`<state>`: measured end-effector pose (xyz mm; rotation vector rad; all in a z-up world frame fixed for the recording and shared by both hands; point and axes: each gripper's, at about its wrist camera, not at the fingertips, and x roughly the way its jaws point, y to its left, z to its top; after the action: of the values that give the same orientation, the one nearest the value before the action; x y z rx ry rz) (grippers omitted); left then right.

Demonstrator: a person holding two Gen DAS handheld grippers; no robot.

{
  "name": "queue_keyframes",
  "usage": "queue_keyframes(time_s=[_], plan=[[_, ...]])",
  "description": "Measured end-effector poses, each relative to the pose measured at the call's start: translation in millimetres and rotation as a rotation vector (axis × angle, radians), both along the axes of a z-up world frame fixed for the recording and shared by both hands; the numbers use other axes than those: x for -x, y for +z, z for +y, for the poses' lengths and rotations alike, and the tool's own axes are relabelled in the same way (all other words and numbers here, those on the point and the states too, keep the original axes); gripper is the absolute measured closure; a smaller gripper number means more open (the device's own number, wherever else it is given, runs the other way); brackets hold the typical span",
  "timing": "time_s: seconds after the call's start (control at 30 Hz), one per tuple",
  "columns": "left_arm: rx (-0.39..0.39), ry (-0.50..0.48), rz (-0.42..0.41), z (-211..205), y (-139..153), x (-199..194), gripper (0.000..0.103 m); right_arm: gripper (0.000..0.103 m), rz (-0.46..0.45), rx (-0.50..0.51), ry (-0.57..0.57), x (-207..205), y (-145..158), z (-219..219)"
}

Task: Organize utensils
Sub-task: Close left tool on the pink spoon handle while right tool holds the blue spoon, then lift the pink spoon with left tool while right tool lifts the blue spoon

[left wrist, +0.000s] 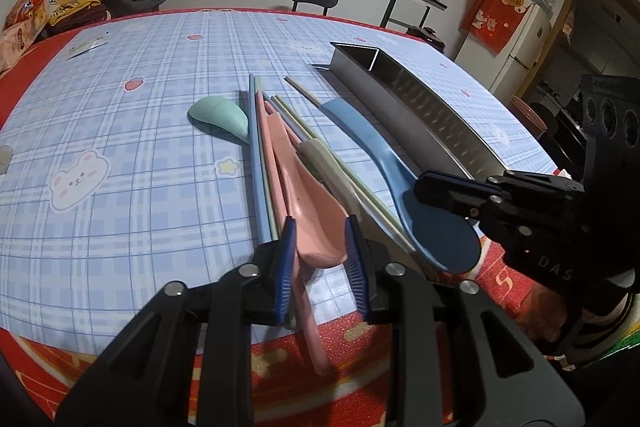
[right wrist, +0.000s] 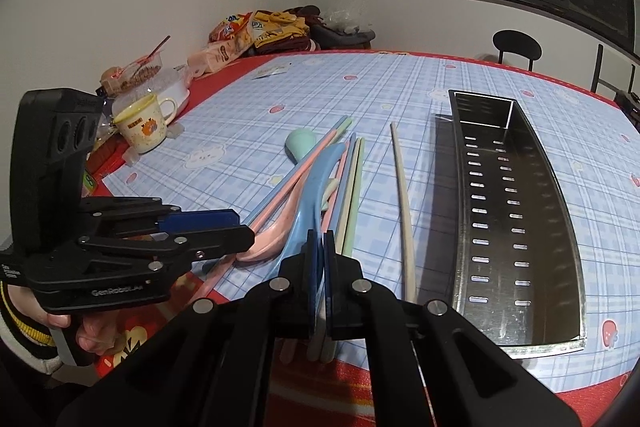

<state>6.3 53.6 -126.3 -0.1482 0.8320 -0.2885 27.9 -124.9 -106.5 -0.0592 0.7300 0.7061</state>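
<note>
A pile of pastel utensils lies on the blue checked tablecloth: a pink spoon [left wrist: 308, 211], a blue spoon [left wrist: 404, 187], a green spoon [left wrist: 218, 115] and several chopsticks [left wrist: 258, 163]. My left gripper [left wrist: 320, 247] is open, its blue pads either side of the pink spoon's bowl. My right gripper [right wrist: 322, 259] is shut on the blue spoon [right wrist: 316, 187] at its bowl end; it shows in the left wrist view [left wrist: 460, 195] too. A steel perforated utensil tray [right wrist: 516, 211] lies empty to the right. A single cream chopstick [right wrist: 402, 199] lies beside it.
A yellow mug [right wrist: 144, 127], food containers [right wrist: 136, 75] and snack bags [right wrist: 256, 31] stand at the table's left and far side. A black chair [right wrist: 516, 51] stands behind the table. The table's near edge has a red cloth [right wrist: 352, 383].
</note>
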Motion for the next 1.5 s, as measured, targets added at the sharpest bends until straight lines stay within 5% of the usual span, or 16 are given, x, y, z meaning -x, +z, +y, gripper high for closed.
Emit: queue_keyframes(time_s=[0.57, 0.9, 1.07, 1.2, 1.5], plan=[[-0.012, 0.006, 0.103, -5, -15, -51, 0.084, 0.099, -0.001, -0.02, -0.007, -1, 0, -7], [-0.057, -0.03, 0.116, -7, -15, -69, 0.07, 0.099, -0.002, -0.028, -0.011, -1, 0, -9], [-0.033, -0.04, 0.125, -6, -17, -73, 0.068, 0.099, 0.0, -0.029, -0.019, -3, 0, -10], [0.076, -0.037, 0.135, 5, -15, -77, 0.067, 0.1, -0.006, -0.031, -0.022, -3, 1, -11], [0.106, -0.05, 0.14, -1, -19, -78, 0.065, 0.099, -0.005, -0.028, -0.028, -4, 1, -11]])
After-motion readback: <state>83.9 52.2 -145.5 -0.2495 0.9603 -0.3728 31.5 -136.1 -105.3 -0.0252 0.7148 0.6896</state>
